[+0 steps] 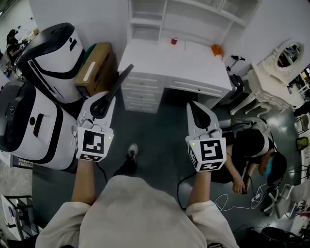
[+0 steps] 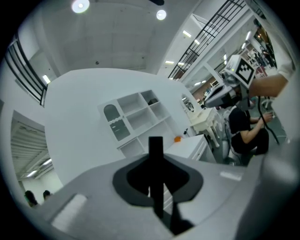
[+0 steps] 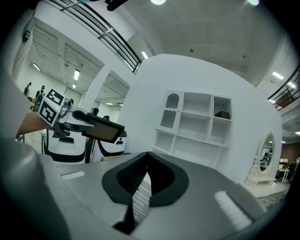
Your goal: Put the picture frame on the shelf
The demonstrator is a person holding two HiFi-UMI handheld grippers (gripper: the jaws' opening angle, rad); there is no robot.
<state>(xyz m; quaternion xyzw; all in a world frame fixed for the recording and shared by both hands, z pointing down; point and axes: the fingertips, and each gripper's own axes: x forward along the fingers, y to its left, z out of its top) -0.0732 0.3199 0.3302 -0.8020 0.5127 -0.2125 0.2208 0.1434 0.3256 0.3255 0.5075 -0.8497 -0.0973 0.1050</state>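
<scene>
A thin dark picture frame juts up and to the right out of my left gripper, which is shut on its lower edge. In the left gripper view the frame stands edge-on as a black bar between the closed jaws. My right gripper is shut with nothing in it, level with the left one and apart from the frame. From the right gripper view the frame shows its brownish face at the left. The white shelf unit rises over a white desk ahead of both grippers.
Two big white robots and a cardboard box stand at the left. A person sits on the floor at the right among cables. A red cup and an orange thing are on the desk. A white vanity mirror is far right.
</scene>
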